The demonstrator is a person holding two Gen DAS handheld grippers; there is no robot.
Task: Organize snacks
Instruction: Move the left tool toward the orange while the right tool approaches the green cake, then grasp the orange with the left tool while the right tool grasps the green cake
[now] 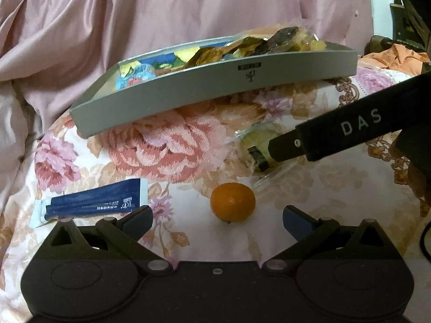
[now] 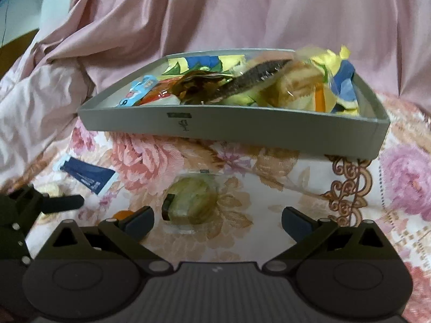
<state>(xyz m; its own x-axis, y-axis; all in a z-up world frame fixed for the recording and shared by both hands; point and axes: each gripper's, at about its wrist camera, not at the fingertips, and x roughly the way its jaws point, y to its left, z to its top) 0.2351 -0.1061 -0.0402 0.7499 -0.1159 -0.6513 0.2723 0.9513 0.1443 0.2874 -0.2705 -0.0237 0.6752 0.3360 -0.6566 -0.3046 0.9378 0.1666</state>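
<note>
Shallow grey cardboard tray (image 2: 269, 132), upper centre, already holding most wrapped snacks. Left lying on floral bedspread (image 1: 175, 145) — small orange mandarin (image 1: 232, 202), clear-wrapped green pastry (image 2: 190, 200), dark blue sachet (image 1: 94, 202). Left tool (image 1: 217, 219) and right tool (image 2: 217, 220) both hanging spread, empty.

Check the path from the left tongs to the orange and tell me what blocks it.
Nothing visible blocks it. The left tongs are open, and the orange lies on the floral cloth just ahead of their gap. The right tongs' finger reaches over the clear-wrapped pastry, farther back and off to the side.
</note>
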